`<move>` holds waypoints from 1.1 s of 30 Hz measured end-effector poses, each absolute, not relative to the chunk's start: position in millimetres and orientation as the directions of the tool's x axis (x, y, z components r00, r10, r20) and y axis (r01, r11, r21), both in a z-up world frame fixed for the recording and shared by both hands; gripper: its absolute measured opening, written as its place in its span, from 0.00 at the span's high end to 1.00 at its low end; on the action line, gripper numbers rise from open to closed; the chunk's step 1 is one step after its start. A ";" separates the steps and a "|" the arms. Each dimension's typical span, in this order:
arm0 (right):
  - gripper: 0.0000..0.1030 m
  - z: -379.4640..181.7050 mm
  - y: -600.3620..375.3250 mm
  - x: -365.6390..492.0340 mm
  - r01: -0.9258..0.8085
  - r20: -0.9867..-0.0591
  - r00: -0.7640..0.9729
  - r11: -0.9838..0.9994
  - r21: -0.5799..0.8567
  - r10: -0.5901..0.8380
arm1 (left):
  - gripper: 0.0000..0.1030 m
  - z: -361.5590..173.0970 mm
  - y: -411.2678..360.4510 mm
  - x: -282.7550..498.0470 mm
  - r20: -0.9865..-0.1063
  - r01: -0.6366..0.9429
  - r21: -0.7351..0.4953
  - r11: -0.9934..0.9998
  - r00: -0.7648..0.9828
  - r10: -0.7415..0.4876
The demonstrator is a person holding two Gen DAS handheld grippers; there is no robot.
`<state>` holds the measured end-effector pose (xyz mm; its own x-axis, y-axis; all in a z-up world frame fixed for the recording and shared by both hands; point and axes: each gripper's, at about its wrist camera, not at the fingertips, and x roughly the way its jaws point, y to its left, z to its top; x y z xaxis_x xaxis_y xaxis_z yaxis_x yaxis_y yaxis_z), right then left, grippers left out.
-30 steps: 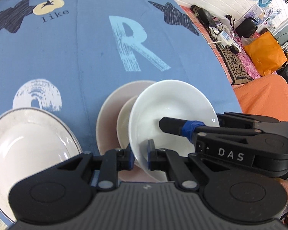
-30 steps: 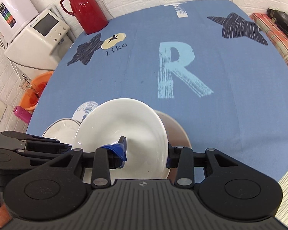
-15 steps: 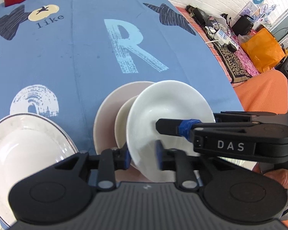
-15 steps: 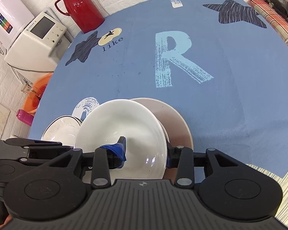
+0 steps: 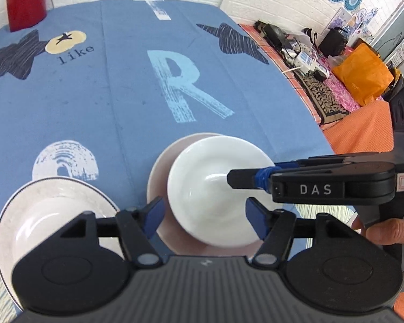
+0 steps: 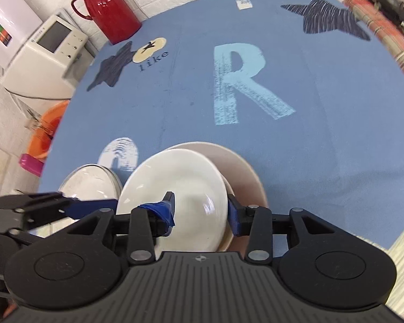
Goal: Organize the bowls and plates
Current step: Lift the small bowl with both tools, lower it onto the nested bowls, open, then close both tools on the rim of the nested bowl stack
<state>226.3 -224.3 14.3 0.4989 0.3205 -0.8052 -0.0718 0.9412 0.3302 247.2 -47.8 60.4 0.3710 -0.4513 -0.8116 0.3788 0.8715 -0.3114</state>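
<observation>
**Bowl over the beige plate, left tongs letting go**

Nearest us, our left tongs (image 5: 204, 216) have just been opening; they stand wide on either side of the white bowl's (image 5: 215, 188) near rim, pads clear of it. Our right tongs (image 6: 200, 214) come in from the right and pinch the bowl's right wall, one finger inside, one outside, so they alone hold it. A hand (image 5: 385, 231) grips their handle. The bowl sits tilted over a beige plate (image 5: 159, 172) on the table (image 5: 94, 102). Just left of it lies a white dark-rimmed plate (image 5: 48, 215). At the far edge stands a red jug (image 6: 107, 10).
</observation>
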 end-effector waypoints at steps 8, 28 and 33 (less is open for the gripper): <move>0.73 28.3 -231.3 220.7 -0.070 -0.796 0.543 0.959 0.274 0.267 | 0.35 73.6 -24.2 248.1 -0.803 0.360 -0.229 0.904 0.456 -0.385; 0.69 10.1 -271.5 198.9 0.006 -0.838 0.495 0.963 0.268 0.230 | 0.35 27.2 -17.7 287.2 -0.892 0.363 -0.128 0.923 0.365 -0.267; 0.69 1.4 -270.2 208.0 0.014 -0.851 0.472 0.964 0.266 0.228 | 0.34 22.0 -22.0 291.1 -0.889 0.387 -0.125 0.913 0.365 -0.277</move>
